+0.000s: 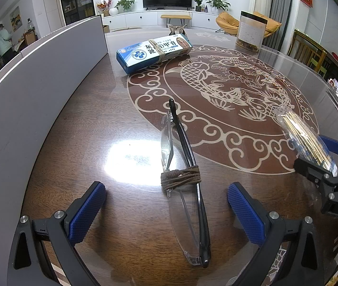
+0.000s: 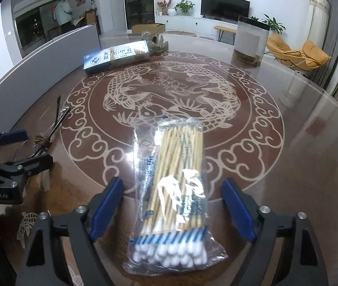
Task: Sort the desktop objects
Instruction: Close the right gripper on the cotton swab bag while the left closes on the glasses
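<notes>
A: Worktop first. Dark brown wooden worktop (image 1: 78, 143) under a glossy sheet, pale carp-and-cloud roundel in the middle. A glare patch hides the grain beside the glasses. A long grey-white panel (image 1: 38, 76) stands along its left edge.

B: Far side?

A: Clear upright sign holder with a black top band (image 2: 252, 35); its sheet is too small to read. Blue-and-white cardboard box tied round with twine (image 1: 153, 51), lying flat at the roundel's far left edge. Something brownish behind it, mostly hidden.

B: The bag?

A: Clear plastic bag of wooden-stemmed cotton swabs (image 2: 169, 190) lies on the worktop between the fingers of the right gripper (image 2: 171, 209). Jaws spread wide, a gap on each side, pads not touching it. The left wrist view cuts off its near end behind that gripper.

B: Left side?

A: Left gripper (image 1: 166, 212), jaws wide apart, nothing gripped. Between them lie folded black-armed clear-framed glasses bound with brown cord (image 1: 185, 178), touching neither pad. Lenses are hard to trace against the reflections.
</notes>
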Demonstrator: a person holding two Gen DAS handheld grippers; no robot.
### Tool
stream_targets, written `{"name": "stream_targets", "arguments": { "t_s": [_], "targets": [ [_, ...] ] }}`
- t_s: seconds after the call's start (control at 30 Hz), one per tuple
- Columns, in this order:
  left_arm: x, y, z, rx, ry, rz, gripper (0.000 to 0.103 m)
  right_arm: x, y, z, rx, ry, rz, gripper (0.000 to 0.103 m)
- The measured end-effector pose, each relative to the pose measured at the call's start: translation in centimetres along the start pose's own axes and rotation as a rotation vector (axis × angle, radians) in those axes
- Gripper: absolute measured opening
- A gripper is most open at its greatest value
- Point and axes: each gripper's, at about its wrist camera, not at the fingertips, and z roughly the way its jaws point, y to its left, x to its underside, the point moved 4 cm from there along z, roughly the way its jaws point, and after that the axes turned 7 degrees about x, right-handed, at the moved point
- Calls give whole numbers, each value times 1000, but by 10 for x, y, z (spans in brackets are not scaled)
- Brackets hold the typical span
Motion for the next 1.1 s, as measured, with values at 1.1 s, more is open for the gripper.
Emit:
{"name": "stream_targets", "arguments": {
  "t_s": [1.1],
  "targets": [
    [-1, 0, 1, 2, 0, -1, 103, 0, -2, 5, 14, 23, 10, 103]
  ]
}}
